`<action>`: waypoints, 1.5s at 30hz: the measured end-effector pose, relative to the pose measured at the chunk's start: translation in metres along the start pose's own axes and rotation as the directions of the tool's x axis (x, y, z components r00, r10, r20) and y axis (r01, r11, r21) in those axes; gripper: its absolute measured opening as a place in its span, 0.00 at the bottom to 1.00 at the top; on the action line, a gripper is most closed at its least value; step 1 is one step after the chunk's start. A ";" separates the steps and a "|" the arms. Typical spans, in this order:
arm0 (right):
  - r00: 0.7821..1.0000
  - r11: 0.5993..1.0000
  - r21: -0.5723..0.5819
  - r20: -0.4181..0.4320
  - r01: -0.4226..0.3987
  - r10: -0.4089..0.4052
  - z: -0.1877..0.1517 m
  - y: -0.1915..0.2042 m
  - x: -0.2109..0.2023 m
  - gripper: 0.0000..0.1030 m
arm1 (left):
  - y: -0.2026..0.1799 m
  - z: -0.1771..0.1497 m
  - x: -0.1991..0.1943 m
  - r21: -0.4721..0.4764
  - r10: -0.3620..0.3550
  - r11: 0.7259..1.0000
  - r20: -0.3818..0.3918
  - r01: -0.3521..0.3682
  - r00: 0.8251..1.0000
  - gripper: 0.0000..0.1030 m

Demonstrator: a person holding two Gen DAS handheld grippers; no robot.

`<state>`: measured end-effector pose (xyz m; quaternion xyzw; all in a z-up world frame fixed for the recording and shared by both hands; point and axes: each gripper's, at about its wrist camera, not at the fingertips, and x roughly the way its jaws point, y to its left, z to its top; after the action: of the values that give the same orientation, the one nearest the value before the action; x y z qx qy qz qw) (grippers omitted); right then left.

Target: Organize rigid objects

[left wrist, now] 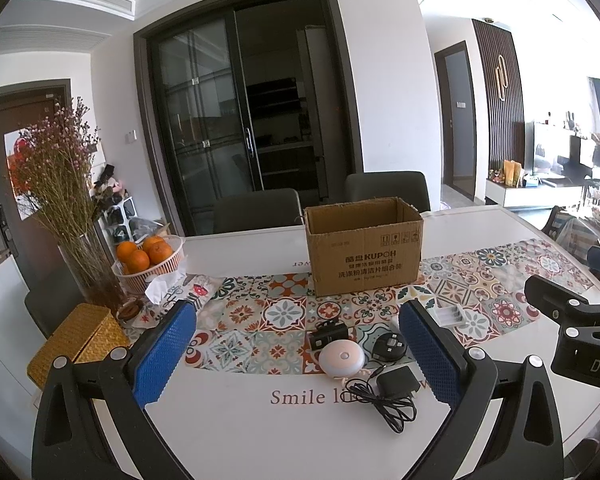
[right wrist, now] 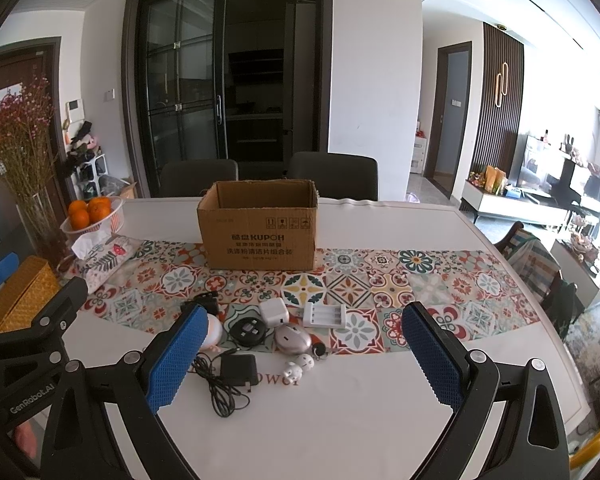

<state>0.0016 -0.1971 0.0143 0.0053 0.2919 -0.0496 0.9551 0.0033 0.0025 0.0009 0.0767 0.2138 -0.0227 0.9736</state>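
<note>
An open-topped cardboard box [left wrist: 364, 248] [right wrist: 260, 232] stands on the patterned runner. In front of it lie small items: a white battery charger [right wrist: 325, 315], a white cube plug [right wrist: 274, 312], a silver oval device [right wrist: 293, 338], a black round cable reel [right wrist: 248, 331], a black adapter [right wrist: 239, 370] with its cable, a white figurine [right wrist: 298, 364] and a round white light [left wrist: 342, 358]. My left gripper [left wrist: 297, 308] hovers open above the light and adapter [left wrist: 396, 380]. My right gripper [right wrist: 305, 312] hovers open over the same cluster. Neither holds anything.
A basket of oranges [left wrist: 148, 258], a tissue pack [right wrist: 100, 258], a glass vase of dried flowers [left wrist: 88, 264] and a yellow woven box [left wrist: 76, 340] crowd the table's left side. Two dark chairs [right wrist: 332, 172] stand behind the far edge. White tabletop [right wrist: 340, 420] lies nearest me.
</note>
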 end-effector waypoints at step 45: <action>1.000 1.000 0.001 -0.012 -0.006 0.006 -0.006 0.008 0.008 0.95 | -0.001 -0.011 0.006 -0.003 -0.014 1.000 -0.026 0.014 1.000 1.00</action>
<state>0.0054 -0.1896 0.0052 0.0071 0.2975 -0.0468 0.9536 0.0041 0.0034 -0.0117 0.0744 0.2270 -0.0280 0.9706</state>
